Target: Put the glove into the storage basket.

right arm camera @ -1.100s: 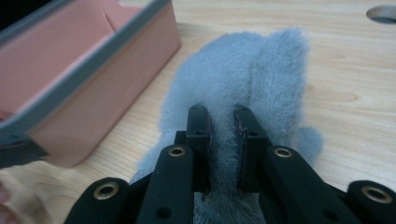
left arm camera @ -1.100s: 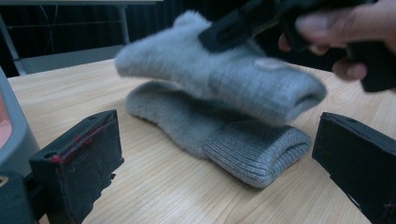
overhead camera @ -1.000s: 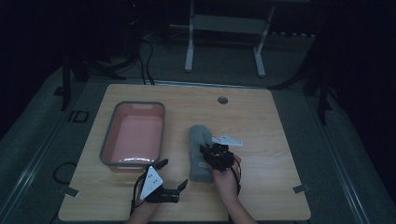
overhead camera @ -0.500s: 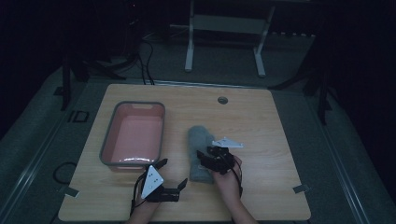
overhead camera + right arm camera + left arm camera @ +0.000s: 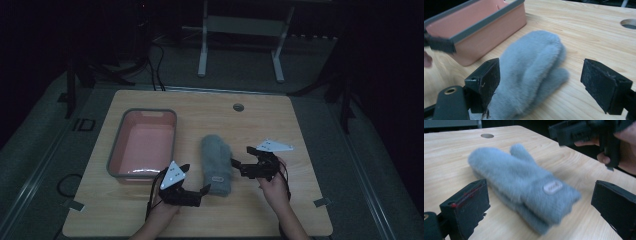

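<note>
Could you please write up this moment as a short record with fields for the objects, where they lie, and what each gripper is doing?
surface: wooden table with a round hole near its far edge
mitten: grey fuzzy mitten lying flat mid-table, cuff toward the person, small label on the cuff
bin: pink bin with a grey rim, left of the mitten, nothing inside
left gripper: open, near the cuff end
right gripper: open, at the mitten's right side
contact: neither gripper holds the mitten
</note>
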`<control>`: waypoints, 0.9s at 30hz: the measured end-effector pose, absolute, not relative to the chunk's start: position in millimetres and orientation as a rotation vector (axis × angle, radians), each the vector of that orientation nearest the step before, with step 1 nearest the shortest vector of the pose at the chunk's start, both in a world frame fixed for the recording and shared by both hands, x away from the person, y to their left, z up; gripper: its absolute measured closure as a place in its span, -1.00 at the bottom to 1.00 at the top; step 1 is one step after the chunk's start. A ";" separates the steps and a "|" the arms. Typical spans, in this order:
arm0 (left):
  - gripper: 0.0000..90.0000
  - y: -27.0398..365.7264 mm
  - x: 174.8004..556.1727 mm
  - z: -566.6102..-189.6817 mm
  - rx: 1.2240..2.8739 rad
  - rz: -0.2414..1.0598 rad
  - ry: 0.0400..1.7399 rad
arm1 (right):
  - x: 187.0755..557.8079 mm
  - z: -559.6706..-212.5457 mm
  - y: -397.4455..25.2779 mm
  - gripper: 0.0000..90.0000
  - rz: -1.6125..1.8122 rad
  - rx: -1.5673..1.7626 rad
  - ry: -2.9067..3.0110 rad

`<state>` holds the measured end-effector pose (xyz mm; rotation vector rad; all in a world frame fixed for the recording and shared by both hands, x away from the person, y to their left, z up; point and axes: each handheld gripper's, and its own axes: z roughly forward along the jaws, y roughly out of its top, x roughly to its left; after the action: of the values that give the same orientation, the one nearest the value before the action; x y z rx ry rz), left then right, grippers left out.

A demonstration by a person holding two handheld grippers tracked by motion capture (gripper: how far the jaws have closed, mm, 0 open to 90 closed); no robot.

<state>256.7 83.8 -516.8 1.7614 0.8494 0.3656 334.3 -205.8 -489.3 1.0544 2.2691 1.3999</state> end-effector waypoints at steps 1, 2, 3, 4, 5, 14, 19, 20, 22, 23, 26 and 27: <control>-0.96 80.5 261.0 -512.7 1.777 0.362 0.850 | 335.4 -488.6 -208.2 -0.65 1.406 1.047 2.270; -0.96 77.0 265.3 -509.3 1.795 0.374 0.864 | 336.0 -488.1 -210.0 -0.64 1.409 1.045 2.265; -0.96 74.6 269.8 -506.5 1.805 0.372 0.869 | 336.3 -488.0 -211.1 -0.63 1.411 1.038 2.262; -0.96 72.4 274.3 -504.0 1.811 0.382 0.881 | 337.2 -488.6 -210.8 -0.63 1.406 1.028 2.277; -0.96 70.1 279.8 -501.9 1.830 0.396 0.906 | 337.9 -490.1 -209.3 -0.65 1.377 1.036 2.292; -0.68 51.2 327.1 -505.4 2.007 0.345 1.156 | 346.7 -515.2 -177.8 -0.68 1.173 1.125 2.443; -0.64 41.7 342.7 -521.4 2.069 0.291 1.217 | 358.6 -522.4 -170.1 -0.16 1.107 1.208 2.482; -0.64 41.4 344.4 -525.3 2.076 0.272 1.219 | 360.3 -524.9 -169.3 -0.11 1.080 1.211 2.499; -0.59 41.6 348.0 -534.0 2.101 0.204 1.226 | 362.7 -531.4 -167.7 -0.06 1.017 1.206 2.551; -0.59 41.9 349.3 -537.6 2.114 0.186 1.229 | 364.2 -534.7 -167.6 -0.10 0.997 1.227 2.565; -0.51 43.6 352.2 -542.9 2.124 0.134 1.207 | 367.2 -539.7 -167.3 -0.15 1.002 1.289 2.597; -0.40 44.2 352.9 -543.7 2.126 0.107 1.190 | 368.9 -541.3 -167.4 -0.15 1.012 1.323 2.607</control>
<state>352.9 44.2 -543.7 2.1258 1.1897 0.1071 368.9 -167.4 -541.3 1.3229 2.6068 1.0116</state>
